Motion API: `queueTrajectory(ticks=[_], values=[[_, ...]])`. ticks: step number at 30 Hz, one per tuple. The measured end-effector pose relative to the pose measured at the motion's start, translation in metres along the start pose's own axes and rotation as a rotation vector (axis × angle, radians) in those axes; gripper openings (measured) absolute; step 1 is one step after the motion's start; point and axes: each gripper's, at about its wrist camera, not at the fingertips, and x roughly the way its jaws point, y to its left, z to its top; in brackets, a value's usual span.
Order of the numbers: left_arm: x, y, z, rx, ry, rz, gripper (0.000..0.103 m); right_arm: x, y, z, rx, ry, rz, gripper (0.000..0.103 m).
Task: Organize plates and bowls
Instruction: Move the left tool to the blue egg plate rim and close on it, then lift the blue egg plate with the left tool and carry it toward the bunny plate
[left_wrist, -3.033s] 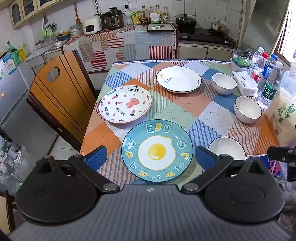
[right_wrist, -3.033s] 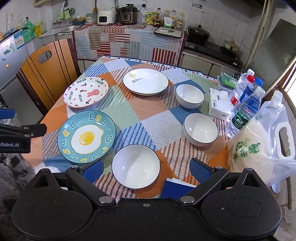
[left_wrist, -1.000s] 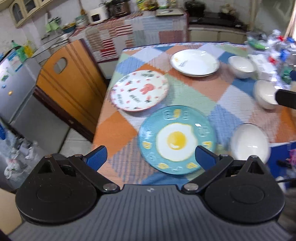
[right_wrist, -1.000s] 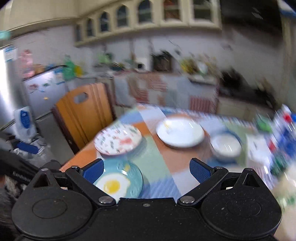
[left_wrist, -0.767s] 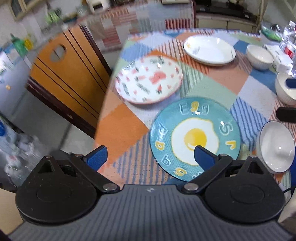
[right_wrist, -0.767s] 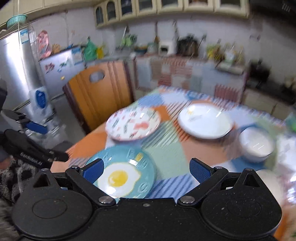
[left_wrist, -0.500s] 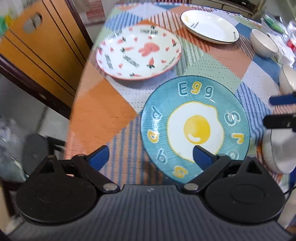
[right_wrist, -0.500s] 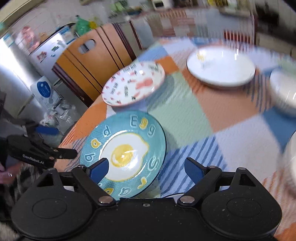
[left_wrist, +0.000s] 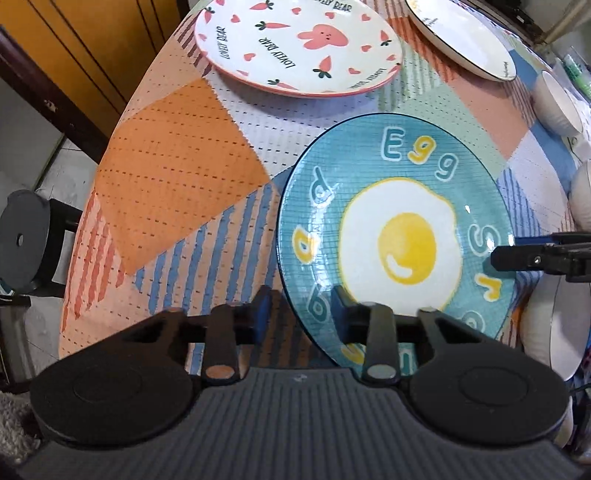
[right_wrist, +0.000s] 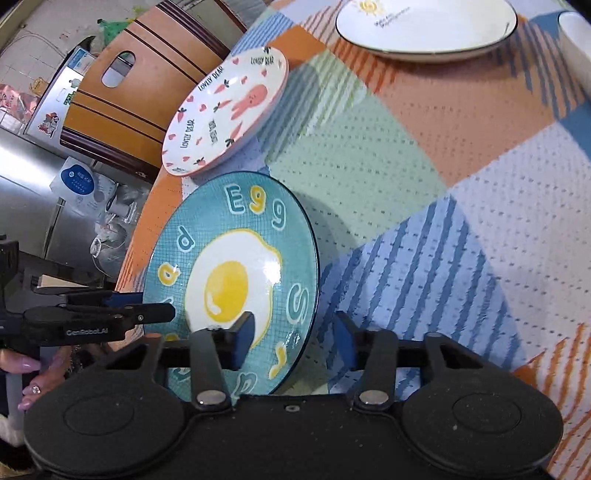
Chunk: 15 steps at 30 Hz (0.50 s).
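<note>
Your tabletop (left_wrist: 177, 177) is spread with a patchwork cloth of orange, green, blue and striped squares, and a wooden chair (right_wrist: 147, 85) stands against its far left edge.

The egg plate (left_wrist: 399, 236), teal with a fried egg and letters printed on it, lies near the tabletop's near left corner. It is the thing both your tools are on. Beyond it, close to the left edge, sits the rabbit plate (left_wrist: 299, 44), white with pink carrots and hearts, just apart from the egg plate's rim. Further along, towards the far edge, is the white plate (right_wrist: 424, 26) with a dark rim and a small sun mark.

Along the right side in the left wrist view you can see a white bowl (left_wrist: 557, 103) further off and another white bowl (left_wrist: 554, 332) beside the egg plate's near right rim, partly cut off by the frame.

Your left gripper (left_wrist: 299, 314) straddles the egg plate's near left rim: one of the fingers (left_wrist: 340, 306) lies over the plate's face, the other outside the rim over the cloth. Its fingers are closing with the rim between them, though a gap to the outer one is visible.

Your right gripper (right_wrist: 291, 343) straddles the opposite rim the same way, one finger over the plate, one outside. Its fingers are closing too, not yet pinching the rim.

Your left hand (right_wrist: 40, 376) shows at the lower left of the right wrist view.
</note>
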Motion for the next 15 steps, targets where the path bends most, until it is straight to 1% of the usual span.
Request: queueTrajectory(ticks=[1, 2, 3, 4, 6, 8, 11, 13, 14, 15], values=[[0.0, 0.001, 0.0, -0.011, 0.0, -0.017, 0.022, 0.002, 0.0, 0.0, 0.003, 0.006, 0.001, 0.036], [0.0, 0.002, 0.0, -0.025, -0.001, -0.028, 0.022, 0.004, -0.002, 0.0, 0.016, 0.01, 0.0, 0.02], [0.0, 0.003, 0.0, -0.036, -0.007, -0.027, 0.022, 0.006, -0.003, 0.001, 0.025, 0.018, -0.001, 0.016], [0.0, 0.003, -0.001, -0.045, -0.015, -0.027, 0.022, 0.008, -0.005, 0.002, 0.018, 0.021, -0.009, 0.013], [0.001, 0.004, -0.003, -0.078, -0.021, -0.034, 0.022, 0.009, -0.008, 0.003, 0.027, 0.027, 0.007, 0.013], [0.002, 0.003, -0.003, -0.088, -0.022, -0.032, 0.023, 0.012, -0.012, 0.005, 0.053, 0.032, 0.027, 0.013], [0.003, 0.004, -0.003, -0.102, -0.013, -0.05, 0.027, 0.016, -0.016, 0.006, 0.072, 0.031, 0.049, 0.014], [0.003, 0.004, -0.003, -0.105, -0.004, -0.079, 0.037, 0.015, -0.012, 0.006, 0.02, 0.03, 0.041, 0.015], [0.003, 0.005, -0.002, -0.111, 0.01, -0.105, 0.038, 0.015, -0.007, 0.005, -0.037, 0.03, 0.031, 0.016], [0.001, 0.006, -0.002, -0.11, 0.015, -0.112, 0.038, 0.012, -0.005, 0.004, -0.07, 0.027, 0.028, 0.017]])
